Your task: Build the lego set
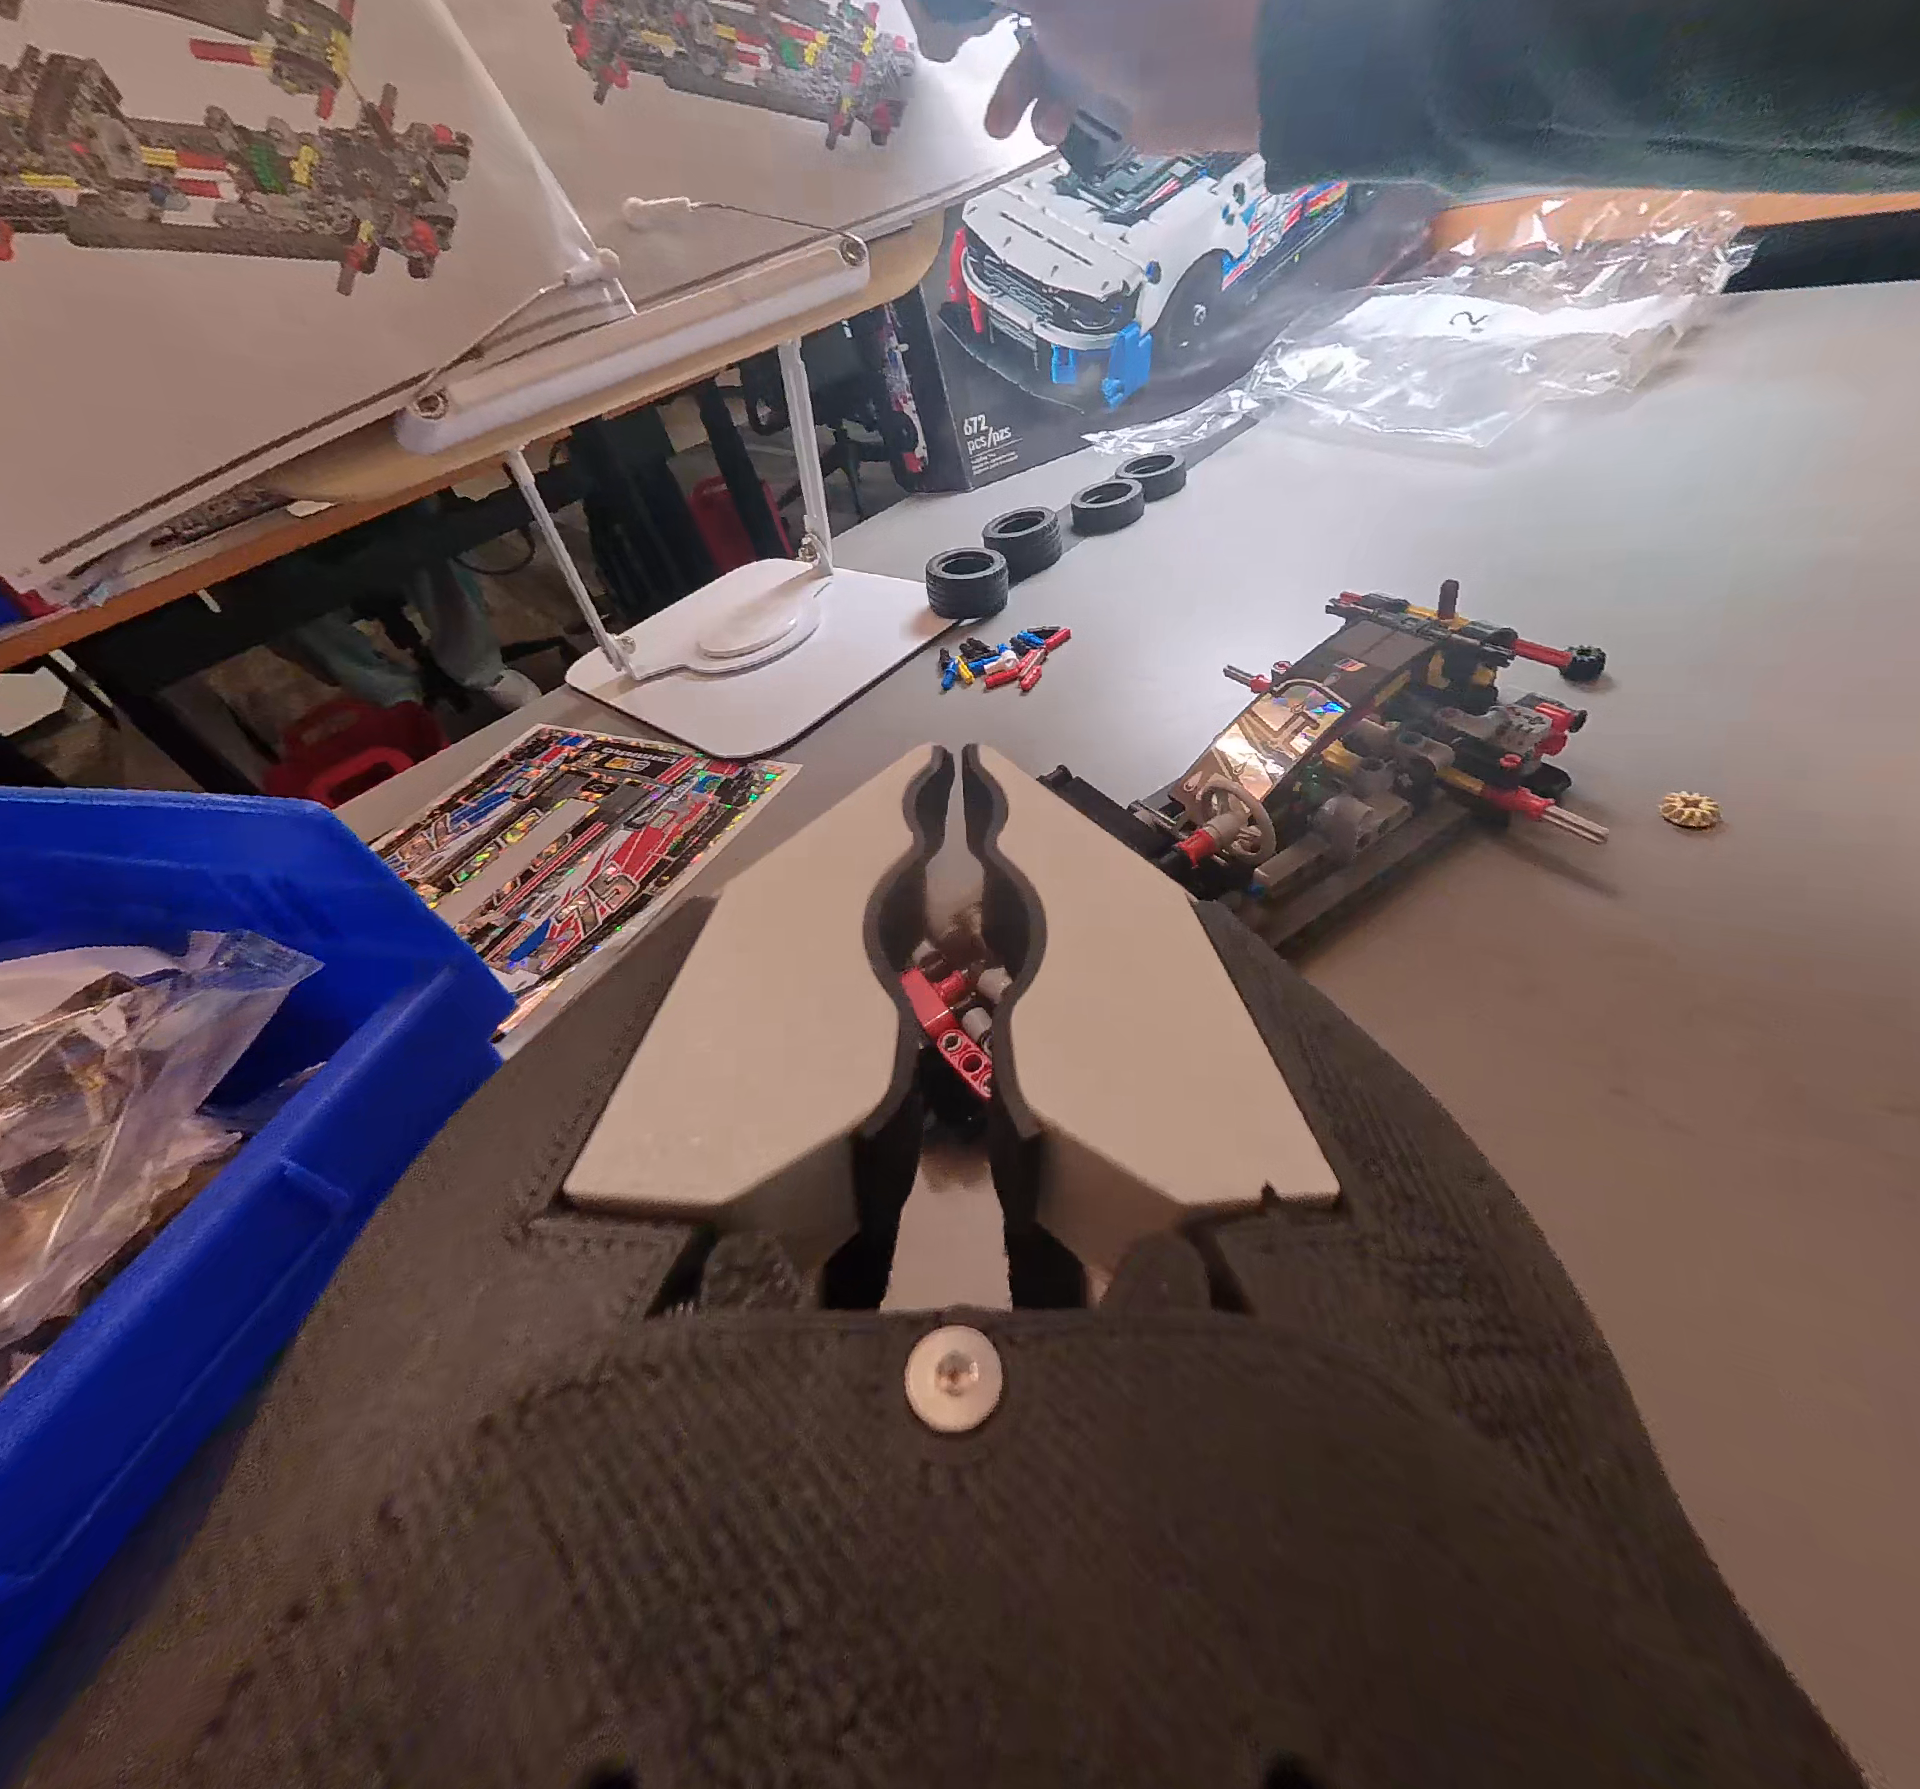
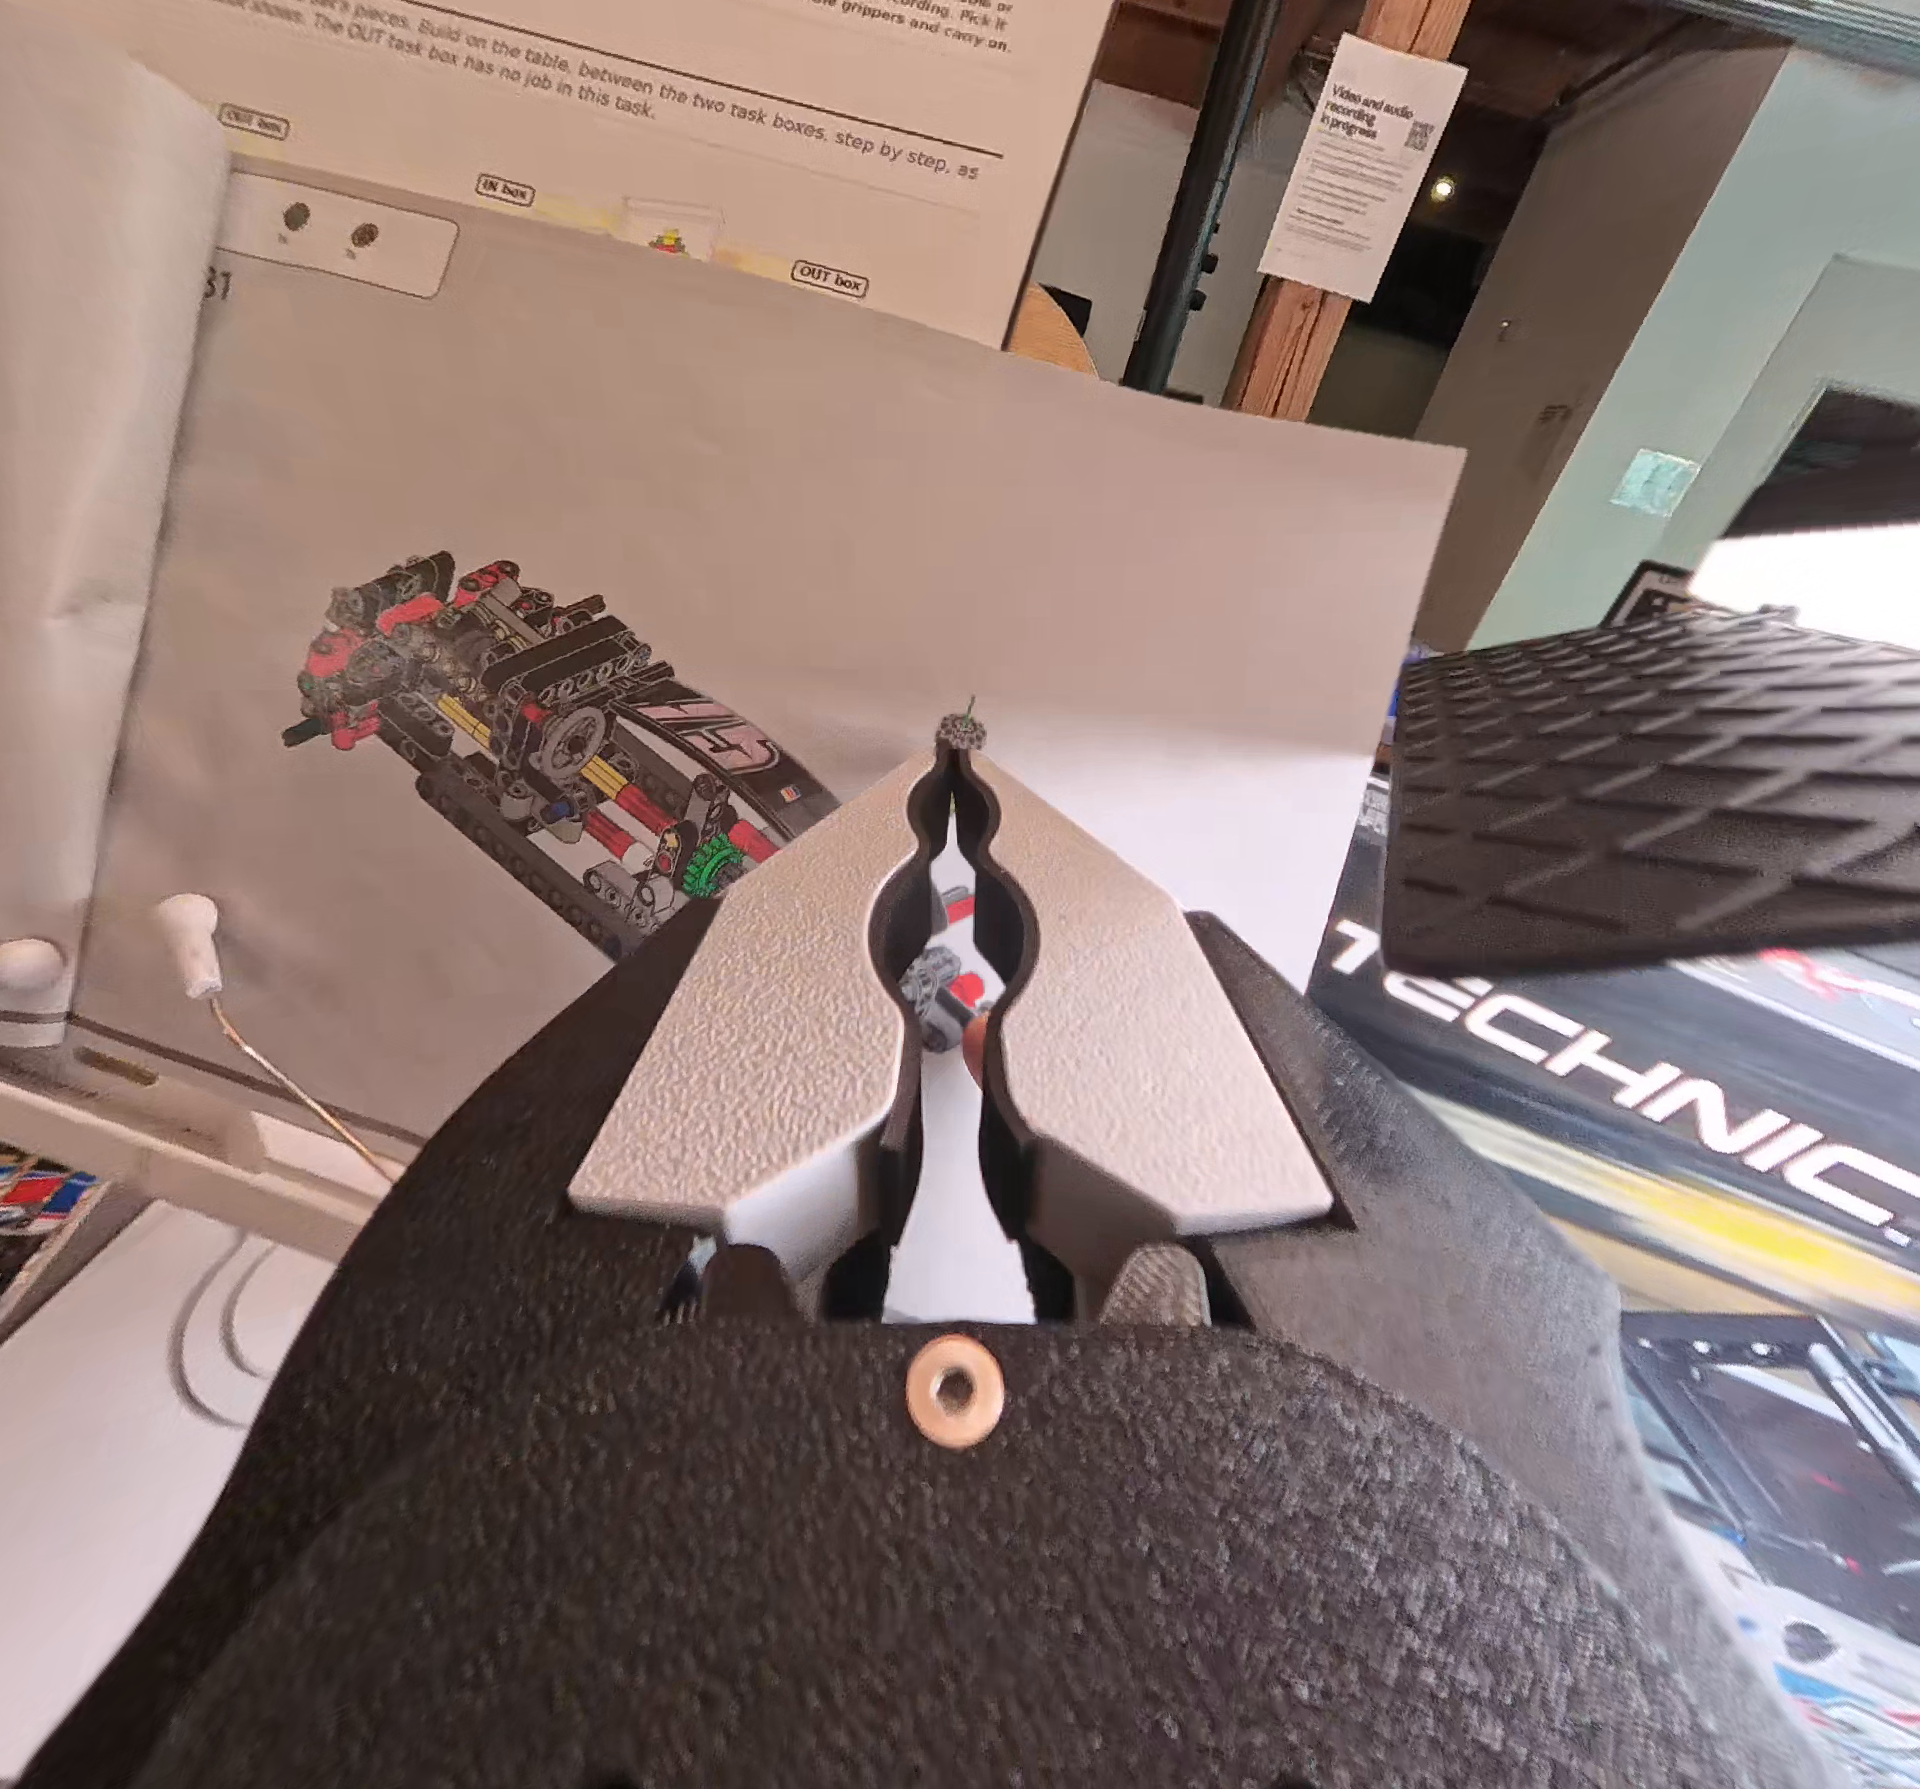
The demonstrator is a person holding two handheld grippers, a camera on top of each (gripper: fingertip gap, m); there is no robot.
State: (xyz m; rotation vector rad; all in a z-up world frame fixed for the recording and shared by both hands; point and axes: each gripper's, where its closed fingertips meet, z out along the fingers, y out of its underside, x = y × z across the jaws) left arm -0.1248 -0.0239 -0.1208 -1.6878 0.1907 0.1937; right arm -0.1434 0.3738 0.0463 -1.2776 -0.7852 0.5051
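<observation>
The part-built Lego car chassis [image 1: 1382, 752] lies on the grey table, to the right of and beyond my left gripper [image 1: 958, 752]. The left gripper is shut with nothing between its tips; a few red and white pieces [image 1: 951, 1012] show through the gap between its fingers. The instruction booklet [image 1: 312, 129] stands open on a white stand. My right gripper [image 2: 958, 742] is shut on the lower edge of a booklet page [image 2: 727, 544], which bends toward me. In the left wrist view it [image 1: 1091, 141] shows at that page's corner, held by a hand.
Several black tyres [image 1: 1023, 539], a small pile of pins [image 1: 1003, 659] and a tan gear [image 1: 1690, 809] lie on the table. A sticker sheet [image 1: 582, 856] and a blue bin of bags [image 1: 260, 1064] are at left. The set's box [image 1: 1091, 316] [image 2: 1610, 1095] and an empty plastic bag [image 1: 1455, 337] are at the back. Spacing between my two grippers at the tips: around 45 centimetres. To the tan gear [image 1: 1690, 809]: left tips about 20 centimetres, right tips about 50 centimetres.
</observation>
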